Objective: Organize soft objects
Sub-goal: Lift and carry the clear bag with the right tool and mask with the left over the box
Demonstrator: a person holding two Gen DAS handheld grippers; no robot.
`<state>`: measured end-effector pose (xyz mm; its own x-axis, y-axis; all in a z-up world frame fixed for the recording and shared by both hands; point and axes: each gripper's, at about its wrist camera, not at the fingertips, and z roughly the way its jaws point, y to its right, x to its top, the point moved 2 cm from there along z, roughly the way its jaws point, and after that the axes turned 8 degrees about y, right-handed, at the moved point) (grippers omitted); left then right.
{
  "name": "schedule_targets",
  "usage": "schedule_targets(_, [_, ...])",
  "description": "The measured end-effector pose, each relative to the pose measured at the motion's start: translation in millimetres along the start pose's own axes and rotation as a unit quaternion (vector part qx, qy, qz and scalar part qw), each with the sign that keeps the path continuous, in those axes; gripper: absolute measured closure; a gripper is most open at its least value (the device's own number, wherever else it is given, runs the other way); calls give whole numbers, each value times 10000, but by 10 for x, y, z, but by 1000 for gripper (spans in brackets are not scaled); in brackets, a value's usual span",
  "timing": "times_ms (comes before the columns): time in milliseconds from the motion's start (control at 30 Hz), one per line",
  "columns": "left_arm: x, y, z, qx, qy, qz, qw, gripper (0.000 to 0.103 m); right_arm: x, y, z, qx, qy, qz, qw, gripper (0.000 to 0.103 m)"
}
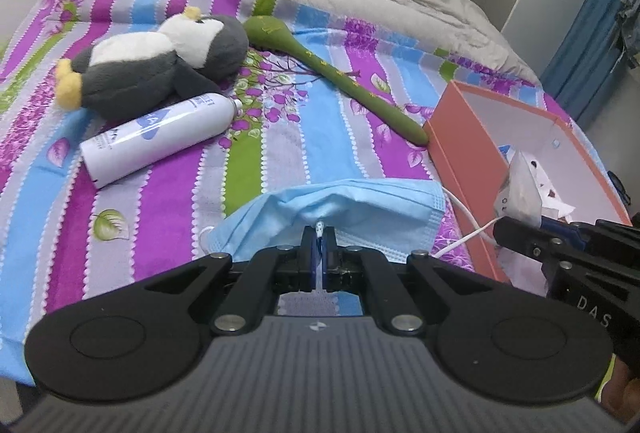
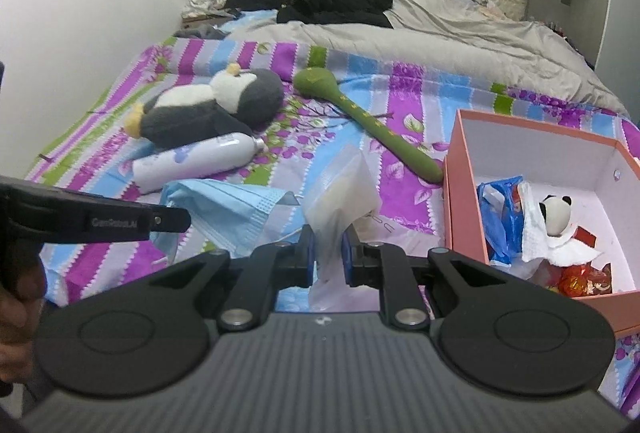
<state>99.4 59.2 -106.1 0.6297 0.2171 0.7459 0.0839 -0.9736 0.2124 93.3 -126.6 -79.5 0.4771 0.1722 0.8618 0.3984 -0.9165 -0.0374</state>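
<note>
Right now both grippers carry something soft over the striped bedsheet (image 1: pixel 168 193), near the pink box (image 2: pixel 456 193). The left gripper (image 1: pixel 319 233) has its jaws pressed together on the edge of a blue face mask (image 1: pixel 340 209), which hangs spread out ahead of the fingers. The right gripper (image 2: pixel 328 245) pinches a clear plastic pouch (image 2: pixel 344 189) holding something pale, its jaws nearly closed on the crumpled lower part. The box sits to the right, already holding a small panda toy (image 2: pixel 554 215), tissue and a blue bag. To do this step well, I judge each hand should keep its pinch firm until its load hangs over the box's open inside, not over the rim, then release. The mask's white ear loop (image 1: pixel 468 229) trails and could snag the wall. The plush penguin (image 1: pixel 160 65), green plush wand (image 1: pixel 340 77) and white spray can (image 1: pixel 160 137) lie untouched on the sheet.
</note>
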Motion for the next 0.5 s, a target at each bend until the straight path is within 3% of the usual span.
schedule_targets(233, [30, 59, -317, 109, 160, 77, 9998, 100, 62, -1, -216, 33, 165, 38, 9999, 85])
schedule_targets(500, [71, 177, -481, -30, 308, 93, 9995, 100, 111, 52, -399, -47, 307, 46, 9995, 85])
